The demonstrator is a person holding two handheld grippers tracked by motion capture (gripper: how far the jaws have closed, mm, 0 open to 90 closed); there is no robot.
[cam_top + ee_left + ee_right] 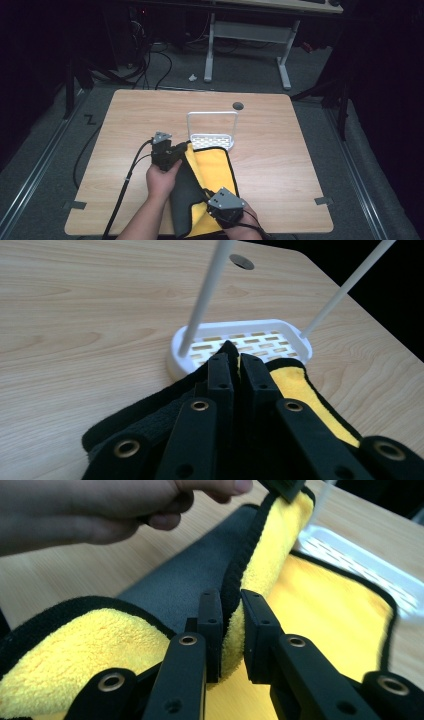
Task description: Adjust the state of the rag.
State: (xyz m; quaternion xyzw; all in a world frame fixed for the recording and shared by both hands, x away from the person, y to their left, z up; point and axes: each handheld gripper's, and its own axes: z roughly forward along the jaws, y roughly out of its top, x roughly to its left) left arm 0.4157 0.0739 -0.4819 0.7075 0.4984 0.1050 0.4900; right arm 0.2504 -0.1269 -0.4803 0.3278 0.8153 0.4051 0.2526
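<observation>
A light wooden table (150, 115) stands on grey carpet in a dim room, with dark cables trailing over the floor at left, a white-legged desk (247, 35) beyond the far edge and metal rails running along both sides. A small dark round hole (238, 106) sits near the table's far edge.

Much of the room falls into shadow, and the person's forearms are cut off at the bottom of the high view. The near end of the cloth runs past the table's front edge there, and the right hand is mostly hidden under its gripper.

A yellow cloth (212, 167) with a dark grey back and black trim lies on the near centre of the table, its far edge touching a white slotted tray (212, 141) with a tall wire handle. The cloth's left side is lifted and folded over, showing the grey back.

At left, the left gripper (179, 148) has its 2 jaws pressed together on the cloth's far corner, right at the tray's rim; the left gripper view shows the black trim caught between them. At right, the right gripper (212, 199) pinches the raised trimmed edge nearer the person, yellow pile bulging between its jaws in the right gripper view.
</observation>
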